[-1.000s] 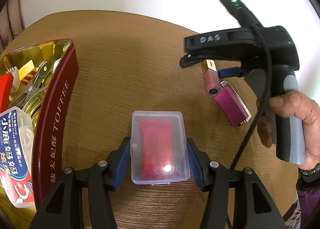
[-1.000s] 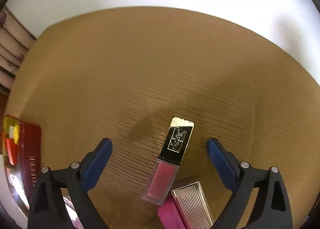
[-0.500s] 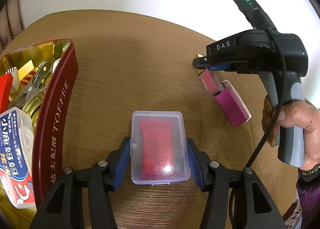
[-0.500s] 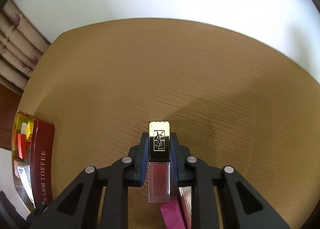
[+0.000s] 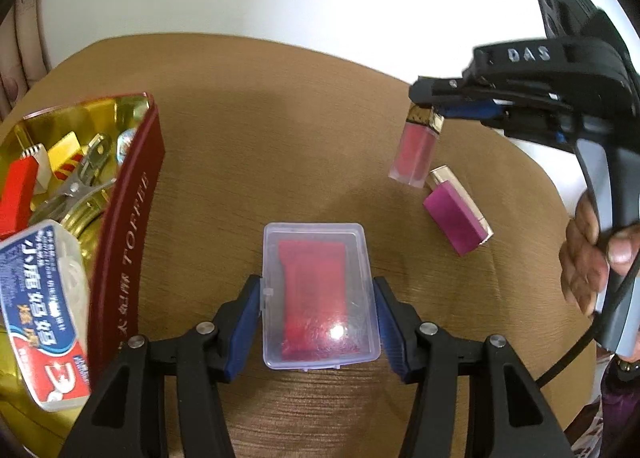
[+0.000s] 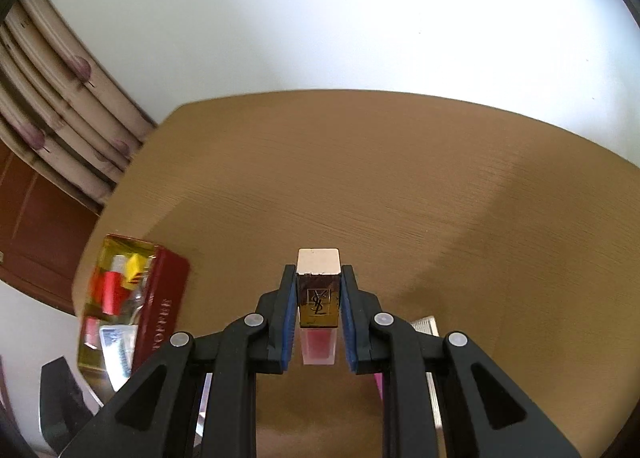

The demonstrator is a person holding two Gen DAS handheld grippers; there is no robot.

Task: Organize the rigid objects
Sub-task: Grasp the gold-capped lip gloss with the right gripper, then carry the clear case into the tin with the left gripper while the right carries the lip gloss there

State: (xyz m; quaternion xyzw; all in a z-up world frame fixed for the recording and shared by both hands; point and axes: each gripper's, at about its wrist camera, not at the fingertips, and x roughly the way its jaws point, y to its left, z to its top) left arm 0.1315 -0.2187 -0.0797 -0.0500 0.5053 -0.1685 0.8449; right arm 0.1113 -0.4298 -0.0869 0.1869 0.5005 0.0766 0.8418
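Left wrist view: the left gripper straddles a clear plastic box with a red insert lying on the round brown wooden table; its blue pads sit against the box's two long sides, gripping it. To the left stands a dark red toffee tin with a gold inside, holding a metal clip, red and yellow pieces and a blue-labelled floss case. At right, a hand holds the right gripper, which has the gold-capped red lip gloss tube lifted off the table, above a magenta lipstick case lying flat.

Right wrist view: the right gripper is clamped on the tube's gold cap, the red end hanging toward the camera.
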